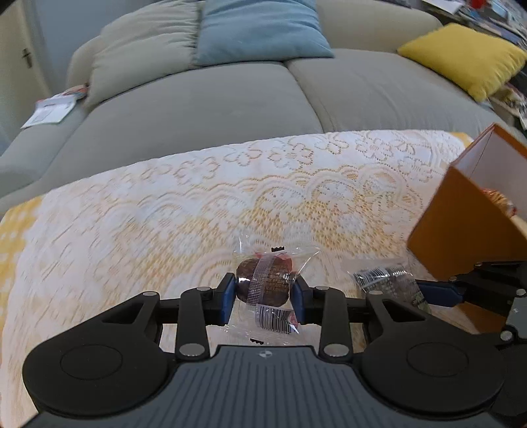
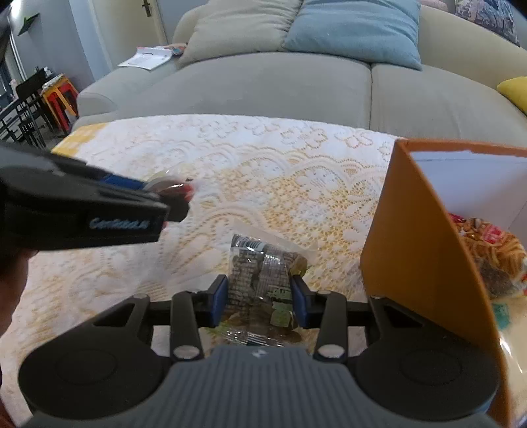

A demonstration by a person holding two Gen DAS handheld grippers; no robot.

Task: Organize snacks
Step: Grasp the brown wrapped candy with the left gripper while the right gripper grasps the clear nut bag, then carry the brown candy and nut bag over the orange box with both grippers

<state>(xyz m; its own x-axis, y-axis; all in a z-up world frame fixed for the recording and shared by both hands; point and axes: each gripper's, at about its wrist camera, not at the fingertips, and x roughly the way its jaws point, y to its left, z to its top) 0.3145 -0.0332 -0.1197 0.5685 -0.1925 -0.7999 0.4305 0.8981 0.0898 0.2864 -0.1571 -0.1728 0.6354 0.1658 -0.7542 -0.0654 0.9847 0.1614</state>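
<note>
My left gripper [image 1: 263, 289] is shut on a brown round cake in clear wrap [image 1: 263, 284], held above the lace tablecloth [image 1: 164, 214]. My right gripper [image 2: 260, 296] is shut on a dark snack packet with green print [image 2: 260, 280]. That packet [image 1: 385, 280] and the right gripper's blue finger [image 1: 438, 291] show at the right of the left wrist view. The left gripper with its wrapped cake [image 2: 174, 189] shows at the left of the right wrist view. An orange box [image 2: 418, 243] stands at the right with snack bags [image 2: 494, 253] inside.
The orange box also shows in the left wrist view [image 1: 461, 230]. A grey sofa [image 1: 204, 98] with blue [image 1: 260, 29] and yellow [image 1: 467, 56] cushions lies beyond the table. Papers [image 2: 148, 57] lie on the sofa arm. Chairs and a red stool [image 2: 59, 95] stand far left.
</note>
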